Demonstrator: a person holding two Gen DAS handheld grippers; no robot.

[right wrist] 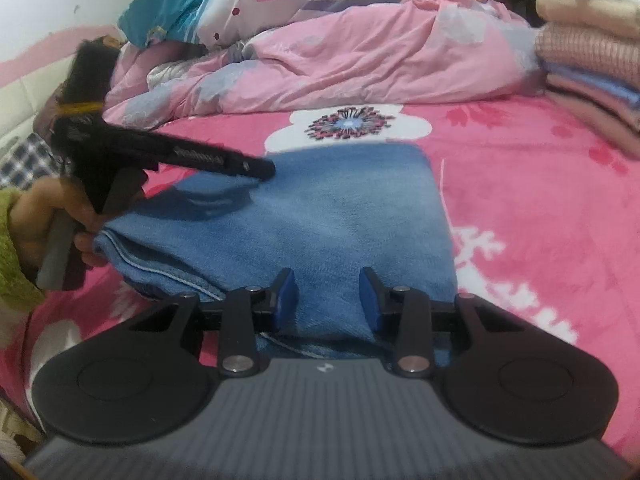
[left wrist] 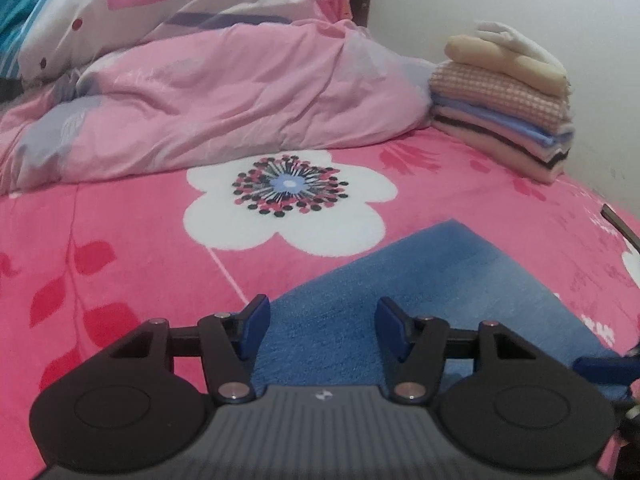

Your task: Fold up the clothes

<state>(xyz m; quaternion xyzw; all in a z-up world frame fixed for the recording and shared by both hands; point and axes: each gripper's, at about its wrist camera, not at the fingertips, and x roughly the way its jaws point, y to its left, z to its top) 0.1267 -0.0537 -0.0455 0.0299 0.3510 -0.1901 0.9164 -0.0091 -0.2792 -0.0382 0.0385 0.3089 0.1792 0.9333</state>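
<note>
Both tongs (left wrist: 320,328) (right wrist: 328,300) gape over one blue garment (right wrist: 320,216).

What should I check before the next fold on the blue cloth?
1. Blue cloth lies flat, partly folded on the bed sheet: ok.
2. Left hand-held gripper over the cloth, jaws apart, nothing pinched: ok.
3. Right hand-held gripper over the near edge; whether the pads pinch fabric: cannot tell.
4. Space beyond the cloth free: ok.
5. Folded stack apart from the cloth: ok.
6. Layers squared at the left edge: not ok, edges offset.
</note>
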